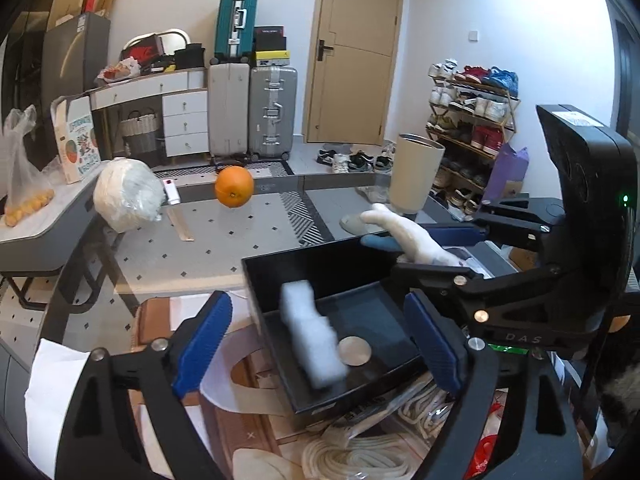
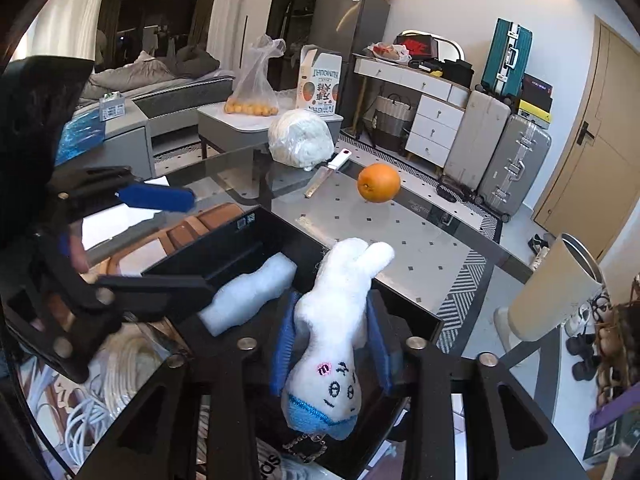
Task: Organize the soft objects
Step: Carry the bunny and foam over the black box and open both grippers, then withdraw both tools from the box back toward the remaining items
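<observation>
A black open box sits on the glass table, also in the right wrist view. A white foam piece lies inside it, blurred; it shows in the right wrist view too. My left gripper is open above the box, its blue pads either side of the foam, not touching it. My right gripper is shut on a white plush rabbit with a blue bottom, held over the box's near edge. The rabbit and right gripper show at the box's far right in the left wrist view.
On the glass table are an orange, a white bundle in plastic, a ruler and a beige cup. A metal disc lies in the box. Rope coils lie under the glass.
</observation>
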A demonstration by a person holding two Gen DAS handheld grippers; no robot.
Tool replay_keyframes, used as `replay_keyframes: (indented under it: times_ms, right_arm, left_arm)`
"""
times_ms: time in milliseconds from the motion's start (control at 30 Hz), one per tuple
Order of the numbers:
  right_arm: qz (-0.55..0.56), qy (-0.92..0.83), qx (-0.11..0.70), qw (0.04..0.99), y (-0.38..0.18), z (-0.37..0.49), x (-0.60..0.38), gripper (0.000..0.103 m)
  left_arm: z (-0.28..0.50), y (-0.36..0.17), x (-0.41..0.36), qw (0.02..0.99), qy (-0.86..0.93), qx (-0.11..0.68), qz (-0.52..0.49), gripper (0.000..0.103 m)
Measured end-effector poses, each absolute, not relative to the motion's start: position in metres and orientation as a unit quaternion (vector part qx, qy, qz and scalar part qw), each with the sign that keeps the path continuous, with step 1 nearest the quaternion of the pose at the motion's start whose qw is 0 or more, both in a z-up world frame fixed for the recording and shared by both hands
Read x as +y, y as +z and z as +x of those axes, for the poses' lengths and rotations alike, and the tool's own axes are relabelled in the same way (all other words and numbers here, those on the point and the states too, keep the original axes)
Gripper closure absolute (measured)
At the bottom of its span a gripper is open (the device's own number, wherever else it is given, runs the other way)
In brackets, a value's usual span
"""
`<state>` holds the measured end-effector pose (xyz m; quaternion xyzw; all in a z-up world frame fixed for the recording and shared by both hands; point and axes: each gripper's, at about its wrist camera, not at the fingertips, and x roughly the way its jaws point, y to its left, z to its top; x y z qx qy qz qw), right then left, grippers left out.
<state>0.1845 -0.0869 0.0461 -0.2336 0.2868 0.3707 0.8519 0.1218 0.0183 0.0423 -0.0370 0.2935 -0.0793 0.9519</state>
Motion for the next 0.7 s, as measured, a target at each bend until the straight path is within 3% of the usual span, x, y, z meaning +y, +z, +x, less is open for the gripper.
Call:
replay_keyframes:
  times_ms: [100, 233, 400, 467, 700]
  right_arm:
    - [-0.233, 0.359, 0.282, 0.859, 0.047, 0.181, -0.091, 0.048]
    - [-0.232, 0.344, 0.282, 0.865, 0.048, 0.172, -0.101, 0.043]
    - [-0.192, 0.324, 0.283, 0.882, 0.056, 0.157, -0.121, 0.012]
    - [-0.163, 0.320, 0.289, 0.887, 0.060, 0.152, -0.129, 0.005]
    - [-0.129, 0.305, 0.306, 0.892, 0.062, 0.125, -0.150, 0.001]
  left_arm:
    - [0.118, 0.041, 0.021, 0.953, -0.067, 0.293, -0.032, 0.011]
    - [0.114, 0.038, 0.024, 0.953, -0.058, 0.295, -0.031, 0.003]
    - [0.108, 0.034, 0.023, 0.953, -0.048, 0.298, -0.026, 0.000]
    - [0.104, 0.033, 0.022, 0.953, -0.045, 0.300, -0.024, 0.000]
    - [0.086, 0.033, 0.023, 0.954, -0.038, 0.296, -0.028, 0.000]
